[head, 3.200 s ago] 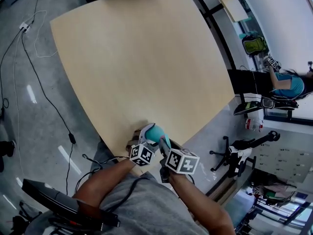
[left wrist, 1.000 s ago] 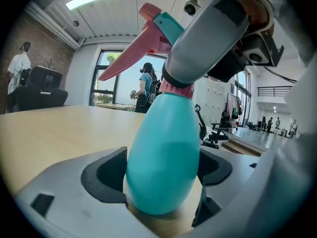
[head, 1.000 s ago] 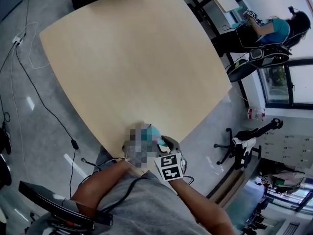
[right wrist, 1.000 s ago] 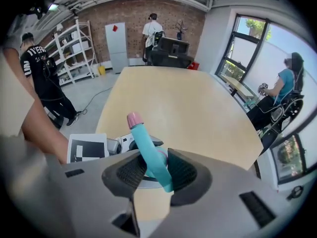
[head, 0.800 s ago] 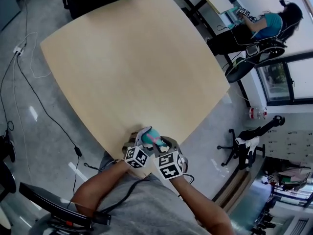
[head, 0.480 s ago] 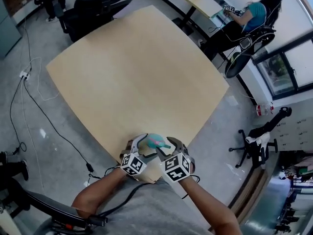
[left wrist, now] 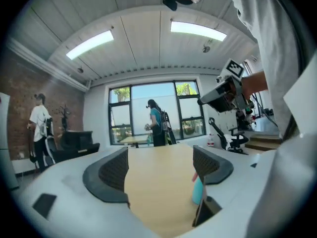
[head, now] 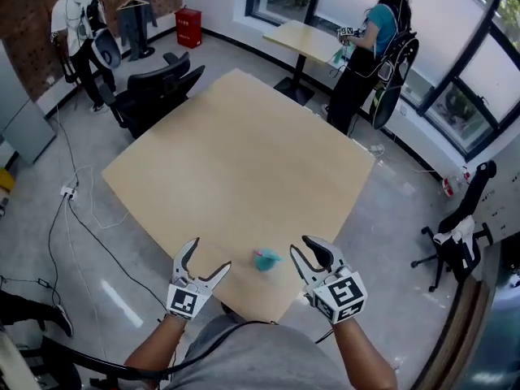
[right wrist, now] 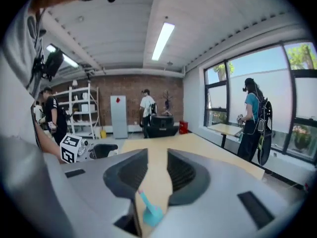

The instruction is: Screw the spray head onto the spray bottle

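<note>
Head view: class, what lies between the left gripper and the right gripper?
In the head view, a small teal plastic spray bottle stands on the pale wooden table between the left gripper and right gripper, touching neither.

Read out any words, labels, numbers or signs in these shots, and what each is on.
No readable text anywhere.
Marker cubes on left gripper and right gripper: square patterns only, no letters.
Spray bottle: no label visible.
Red box by the far wall: too small to read.
</note>
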